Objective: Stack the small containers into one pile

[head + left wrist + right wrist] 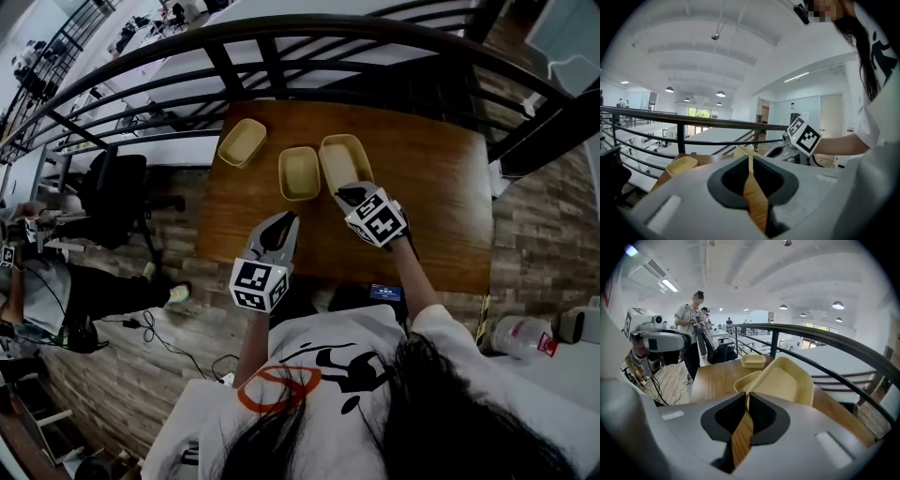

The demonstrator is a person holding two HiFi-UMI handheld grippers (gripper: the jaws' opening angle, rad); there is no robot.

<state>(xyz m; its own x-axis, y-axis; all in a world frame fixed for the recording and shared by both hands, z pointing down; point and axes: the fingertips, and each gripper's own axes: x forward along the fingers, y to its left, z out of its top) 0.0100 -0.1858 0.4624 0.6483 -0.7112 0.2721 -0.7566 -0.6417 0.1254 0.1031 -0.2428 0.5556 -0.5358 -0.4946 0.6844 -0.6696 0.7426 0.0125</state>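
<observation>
**Small containers: one pinched by the right jaws, two resting on the bench**

The wooden bench (427, 192) fills the middle of the head view. Its far edge runs right under a dark curved railing (281, 42), and its near edge lies just in front of the person. Its whole right half is bare wood, as is the strip between the containers and the near edge, where both tools hover.

The right hand-held gripper (349, 195) (746, 396) has its jaws drawn almost together, clamped on the near rim of the right container (342, 157) (787, 380). That container is tilted, its open side turned toward the jaws.

The left hand-held gripper (286, 222) (750, 159) is over bare wood with its jaws together. Only a sliver shows between the pads, and nothing is in them.

The middle container (299, 173) (742, 381) sits upright just left of the gripped one. Whether the two rims touch cannot be told. It lies a little beyond the left jaw tips, apart from them. The left container (242, 142) (682, 165) (753, 360) stands upright near the bench's far left corner, close to the railing and well apart from both tools.
</observation>
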